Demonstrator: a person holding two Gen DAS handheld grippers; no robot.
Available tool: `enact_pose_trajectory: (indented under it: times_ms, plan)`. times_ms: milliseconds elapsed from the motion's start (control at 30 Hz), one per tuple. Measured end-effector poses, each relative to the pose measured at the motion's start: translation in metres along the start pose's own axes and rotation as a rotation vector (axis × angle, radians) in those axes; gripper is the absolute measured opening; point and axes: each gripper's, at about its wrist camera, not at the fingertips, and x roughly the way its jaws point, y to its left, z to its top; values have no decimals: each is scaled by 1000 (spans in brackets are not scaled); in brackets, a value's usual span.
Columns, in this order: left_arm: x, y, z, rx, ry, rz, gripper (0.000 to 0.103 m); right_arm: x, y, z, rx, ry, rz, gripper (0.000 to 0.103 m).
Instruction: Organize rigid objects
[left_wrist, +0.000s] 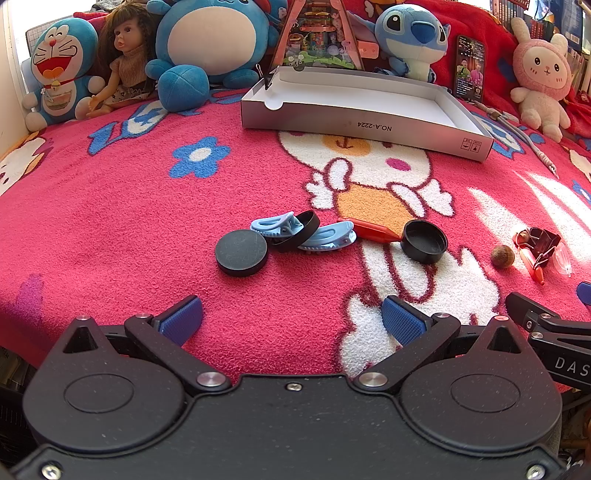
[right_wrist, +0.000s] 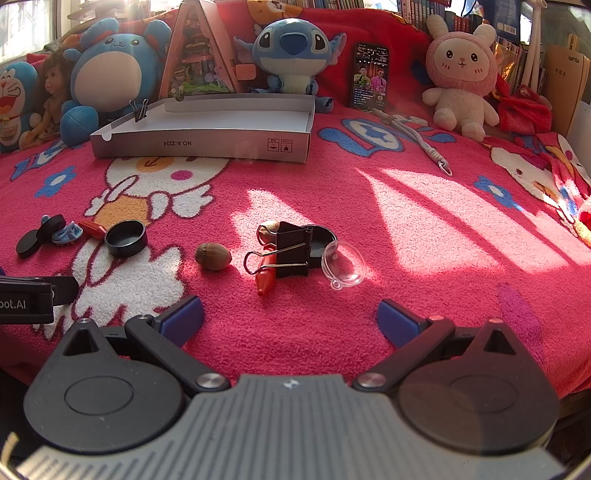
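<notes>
On the pink blanket ahead of my open left gripper (left_wrist: 291, 319) lie a black disc (left_wrist: 241, 252), two light blue hair clips (left_wrist: 275, 225) with a black cap (left_wrist: 299, 230) leaning on them, a red piece (left_wrist: 371, 229) and an upturned black lid (left_wrist: 424, 240). My right gripper (right_wrist: 290, 317) is open too, short of a black binder clip (right_wrist: 291, 249), a red piece (right_wrist: 266, 275), a nut (right_wrist: 213, 256), a second nut (right_wrist: 269, 228), a black lid (right_wrist: 321, 243) and a clear plastic dome (right_wrist: 343, 266). An open grey box (left_wrist: 365, 123) stands at the back.
Plush toys (left_wrist: 207, 40), a doll (left_wrist: 123, 55), a toy house (left_wrist: 317, 33) and a phone (left_wrist: 470, 68) line the back. A small binder clip (right_wrist: 141, 109) sits on the box rim (right_wrist: 199, 144). A grey cord (right_wrist: 421, 138) lies at the right. Sunlit patches fall across the blanket (right_wrist: 424, 206).
</notes>
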Motion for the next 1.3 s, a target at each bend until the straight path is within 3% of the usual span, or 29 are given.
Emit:
enact_pose_trajectory:
  times_ms: [1100, 1300]
  plan:
    - [0, 0, 0, 1, 0, 0, 103, -1, 1, 0, 0, -1, -1, 103]
    - [-2, 3, -3, 27, -21, -28, 103, -2, -2, -2, 0, -21, 17, 103]
